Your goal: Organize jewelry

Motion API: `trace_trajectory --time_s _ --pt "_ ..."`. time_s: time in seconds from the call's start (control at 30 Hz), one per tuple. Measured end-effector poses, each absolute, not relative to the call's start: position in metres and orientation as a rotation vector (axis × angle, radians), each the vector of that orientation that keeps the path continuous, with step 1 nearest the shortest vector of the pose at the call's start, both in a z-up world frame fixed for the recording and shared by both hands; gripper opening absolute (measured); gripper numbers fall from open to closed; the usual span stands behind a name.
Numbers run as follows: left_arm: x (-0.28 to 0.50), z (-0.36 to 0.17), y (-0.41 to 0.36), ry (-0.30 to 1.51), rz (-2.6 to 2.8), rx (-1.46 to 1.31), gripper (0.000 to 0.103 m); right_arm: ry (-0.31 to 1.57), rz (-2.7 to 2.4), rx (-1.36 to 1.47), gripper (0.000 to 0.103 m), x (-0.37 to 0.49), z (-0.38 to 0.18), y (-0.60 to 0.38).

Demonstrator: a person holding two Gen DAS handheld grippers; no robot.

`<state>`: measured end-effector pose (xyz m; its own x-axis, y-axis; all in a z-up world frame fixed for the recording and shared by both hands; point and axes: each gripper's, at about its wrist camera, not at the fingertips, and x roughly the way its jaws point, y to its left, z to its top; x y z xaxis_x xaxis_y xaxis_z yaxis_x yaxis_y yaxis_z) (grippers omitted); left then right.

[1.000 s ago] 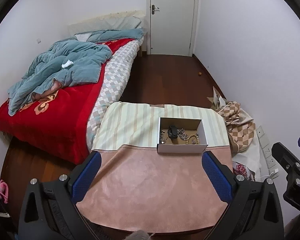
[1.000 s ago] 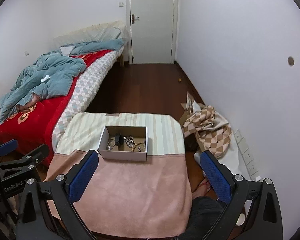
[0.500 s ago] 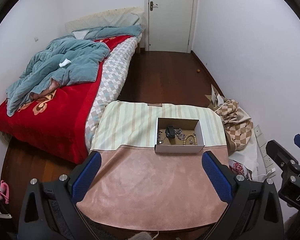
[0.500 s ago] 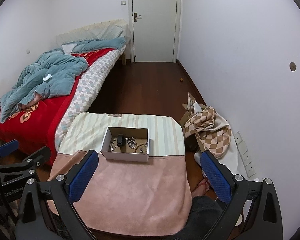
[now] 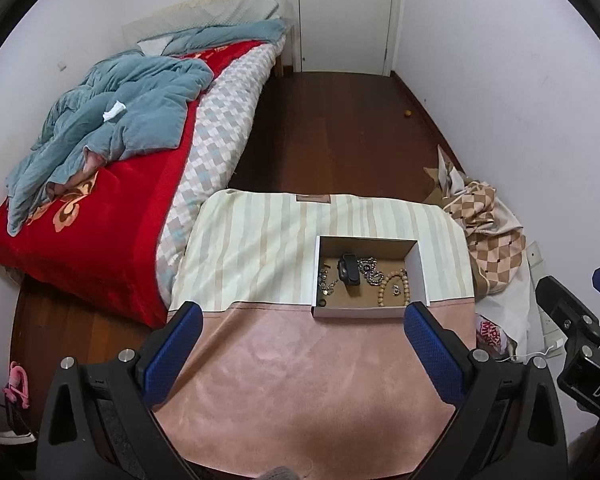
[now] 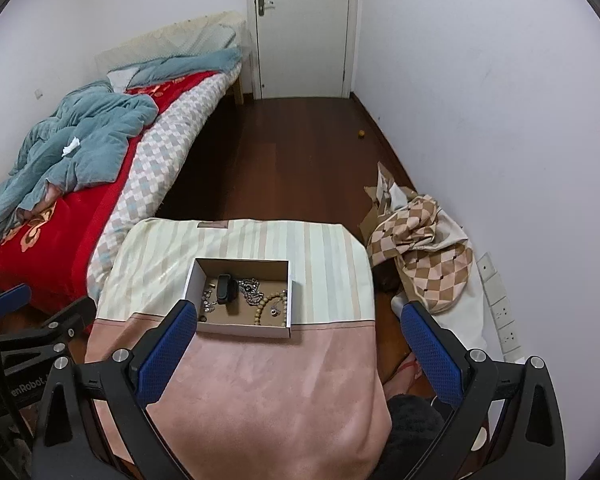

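A shallow white cardboard box (image 5: 356, 312) (image 6: 242, 327) sits on the cloth-covered table where the striped cream cloth meets the pink cloth. In it lie a black watch-like piece (image 5: 349, 269) (image 6: 225, 289), a silver chain (image 5: 370, 273) (image 6: 250, 290), a wooden bead bracelet (image 5: 394, 287) (image 6: 271, 305) and small silver pieces (image 5: 326, 282). My left gripper (image 5: 300, 334) is open and empty, held above the pink cloth short of the box. My right gripper (image 6: 296, 332) is open and empty, also short of the box. Each gripper shows at the edge of the other's view.
The table's pink cloth (image 5: 300, 392) lies nearest me. A bed with a red cover (image 5: 84, 232) and blue quilt (image 5: 112, 120) stands left. A checked cloth pile (image 5: 488, 232) lies on the floor right, by the white wall. A closed door (image 6: 304, 28) is at the far end.
Both grippers have moved slightly higher and tilted down, so the box and table sit a little lower and nearer in both views. Both jaws stay open.
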<state>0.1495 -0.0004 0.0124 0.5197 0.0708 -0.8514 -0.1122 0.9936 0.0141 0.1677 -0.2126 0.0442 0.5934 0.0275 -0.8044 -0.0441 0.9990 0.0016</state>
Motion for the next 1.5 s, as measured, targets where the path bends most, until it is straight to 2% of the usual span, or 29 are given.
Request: trace_trajectory --time_s 0.37,1.5 --pt "0.177 0.003 -0.002 1.07 0.107 -0.071 0.102 1.023 0.041 -0.045 0.103 0.213 0.021 -0.209" --pt "0.166 -0.001 0.001 1.076 0.129 -0.064 0.102 1.063 0.056 -0.077 0.103 0.203 0.019 -0.208"
